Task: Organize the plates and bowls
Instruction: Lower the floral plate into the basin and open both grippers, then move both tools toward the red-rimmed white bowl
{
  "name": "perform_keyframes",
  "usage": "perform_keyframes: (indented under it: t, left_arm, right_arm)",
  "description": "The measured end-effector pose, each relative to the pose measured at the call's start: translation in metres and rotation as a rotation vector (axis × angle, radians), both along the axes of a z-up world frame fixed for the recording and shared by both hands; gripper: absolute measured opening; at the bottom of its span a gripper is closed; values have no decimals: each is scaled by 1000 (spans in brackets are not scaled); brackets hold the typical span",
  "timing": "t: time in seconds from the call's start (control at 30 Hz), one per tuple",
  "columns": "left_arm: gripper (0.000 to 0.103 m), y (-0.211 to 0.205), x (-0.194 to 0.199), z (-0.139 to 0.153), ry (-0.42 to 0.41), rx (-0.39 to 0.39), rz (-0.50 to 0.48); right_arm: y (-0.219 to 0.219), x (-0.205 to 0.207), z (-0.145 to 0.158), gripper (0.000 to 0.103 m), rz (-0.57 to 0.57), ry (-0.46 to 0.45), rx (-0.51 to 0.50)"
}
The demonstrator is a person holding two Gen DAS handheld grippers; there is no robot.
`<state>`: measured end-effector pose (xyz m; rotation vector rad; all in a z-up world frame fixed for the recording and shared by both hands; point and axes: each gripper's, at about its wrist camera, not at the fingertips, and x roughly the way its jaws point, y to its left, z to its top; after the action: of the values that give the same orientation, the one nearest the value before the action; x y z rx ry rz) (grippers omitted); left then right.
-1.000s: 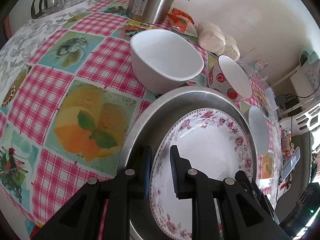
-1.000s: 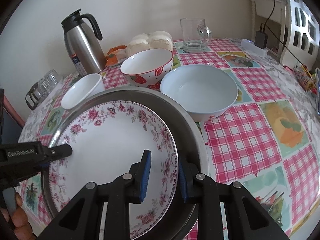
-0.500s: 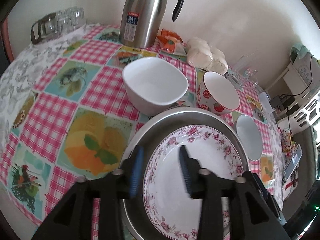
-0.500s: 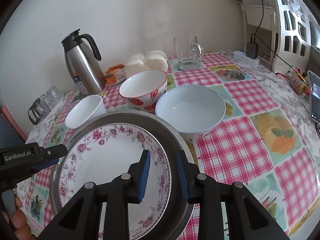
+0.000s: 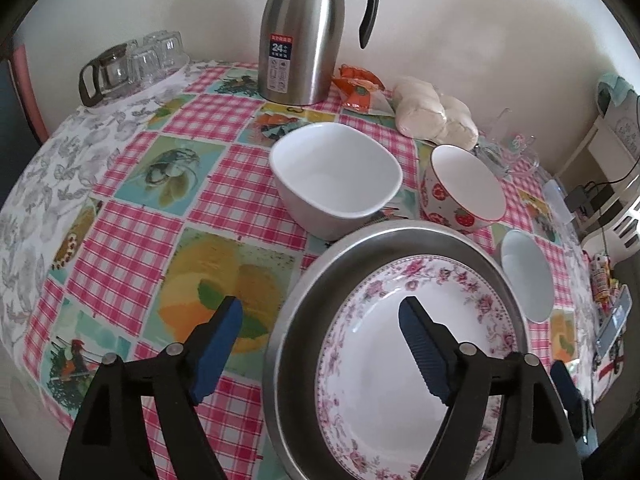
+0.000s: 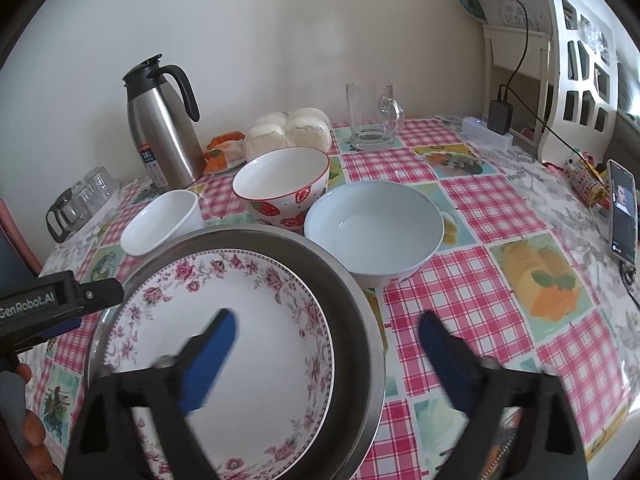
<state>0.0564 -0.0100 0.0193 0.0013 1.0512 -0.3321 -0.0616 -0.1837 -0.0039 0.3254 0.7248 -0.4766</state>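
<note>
A floral-rimmed white plate (image 5: 384,364) (image 6: 208,316) lies inside a wide steel pan (image 5: 304,320) (image 6: 352,320) at the table's near edge. Behind it stand a square white bowl (image 5: 336,176) (image 6: 160,220), a strawberry-print bowl (image 5: 464,188) (image 6: 280,184) and a pale round bowl (image 5: 528,276) (image 6: 376,232). My left gripper (image 5: 320,320) is open and empty above the pan's left rim. My right gripper (image 6: 328,332) is open and empty above the pan's right rim.
A steel thermos jug (image 5: 300,36) (image 6: 164,128), glass cups (image 5: 132,64), a snack packet (image 5: 360,88) and bagged buns (image 6: 288,132) line the back. A glass mug (image 6: 370,116) and a phone (image 6: 622,212) sit on the right of the checked tablecloth (image 5: 140,240).
Both grippers let go of the plate's rims, opened wide and lifted back. The plate and pan stay in place.
</note>
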Motion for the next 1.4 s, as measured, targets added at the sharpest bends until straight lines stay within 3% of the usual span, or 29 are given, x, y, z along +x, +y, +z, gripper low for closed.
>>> perform_keyframes:
  t: [0.1,0.33,0.53,0.77,0.93,1.2,1.4]
  left_arm:
    - [103,1,-1,1,-38,39,19]
    - [103,2,0,0,-38,38,27]
    - [103,-5,-4,10,-56,-31,-10]
    - [103,-20,-17,37,-218,-49,-64]
    - [103,-34,-21,47,-269,-32,-76]
    - [103,-60,-4,33,-154,-35,-56]
    - [103,-74,9,32,-106,-103,-68]
  right_arm:
    - [-1,-1,0,103,-10,-7,-5]
    - [-6,-2,-2,103,-22,-4,14]
    - [-2,1,-1,103,-6,15,-4]
    - [-5,-3,6,103,-38,21,-12]
    - [-12,-9,6,103,-84,29,9]
    - [-25,-16,6,103,-138,41,-6]
    - [-41,-10,3,103,-174,51,28]
